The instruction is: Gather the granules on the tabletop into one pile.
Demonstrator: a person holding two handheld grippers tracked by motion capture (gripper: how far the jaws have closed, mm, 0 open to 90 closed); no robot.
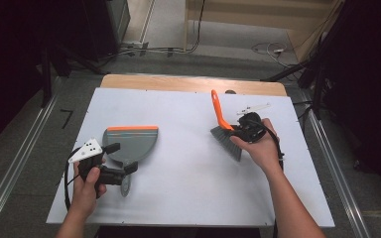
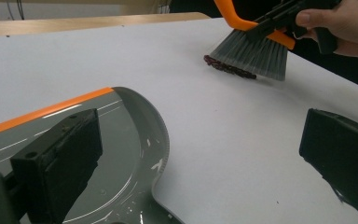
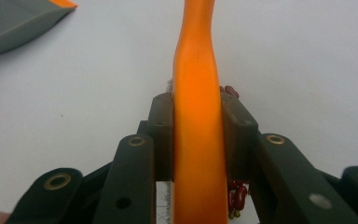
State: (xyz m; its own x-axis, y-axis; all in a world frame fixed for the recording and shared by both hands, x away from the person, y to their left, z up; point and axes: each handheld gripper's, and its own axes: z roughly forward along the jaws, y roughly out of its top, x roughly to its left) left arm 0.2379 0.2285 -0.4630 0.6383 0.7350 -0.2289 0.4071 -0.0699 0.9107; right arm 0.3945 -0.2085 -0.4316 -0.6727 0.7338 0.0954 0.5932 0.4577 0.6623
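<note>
On the white table (image 1: 188, 163), brush (image 3: 198, 116) hides most red beans (image 3: 237, 193).

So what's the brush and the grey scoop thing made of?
The brush handle looks like smooth orange plastic with a soft sheen; its grey bristles look like thin plastic fibres. The dustpan seems to be hard, glossy grey plastic, since light glints off it, with an orange strip along its front edge, maybe rubber.
</note>
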